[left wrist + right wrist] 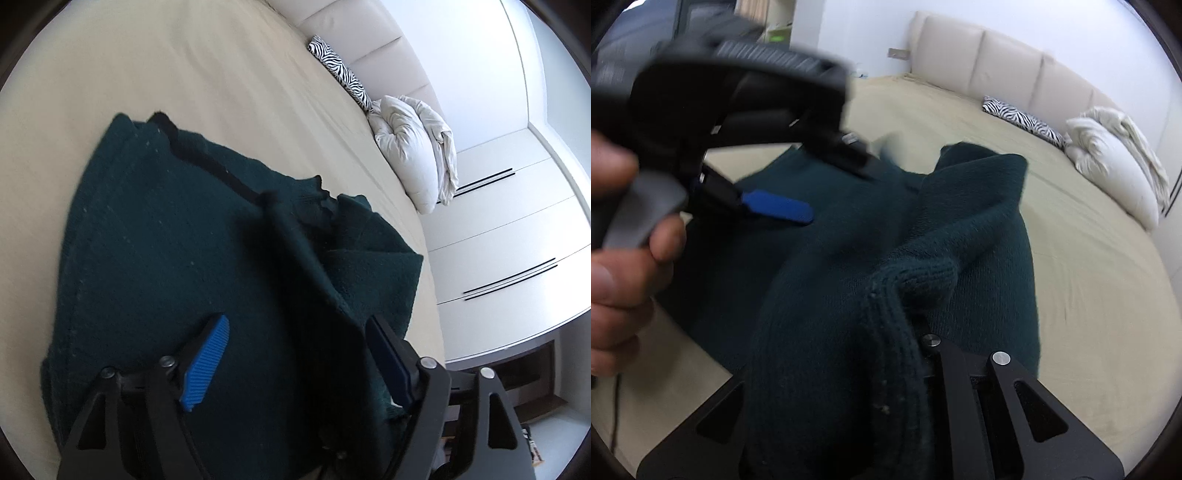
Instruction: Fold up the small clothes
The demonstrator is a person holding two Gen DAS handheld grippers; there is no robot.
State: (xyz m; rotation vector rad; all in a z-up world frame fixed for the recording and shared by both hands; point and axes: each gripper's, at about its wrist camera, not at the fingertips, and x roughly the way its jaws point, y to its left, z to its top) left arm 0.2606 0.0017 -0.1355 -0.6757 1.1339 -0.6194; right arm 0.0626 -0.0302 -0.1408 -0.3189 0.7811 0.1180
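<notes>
Sweater point(166, 258), one, on the bed point(221, 74); right gripper point(905, 332) pinches its hem, left gripper point(295, 369) gapes above it; two pillows point(406, 155) beyond.

The bed point(184, 66) is bare and wide past the sweater point(166, 258), all the way to the headboard point(997, 62). A zebra pillow point(340, 70) and a white pillow point(410, 155) sit along the head edge and block that side. Over the sweater, the left gripper point(831, 184) and the hand point(617, 229) take up room.
</notes>
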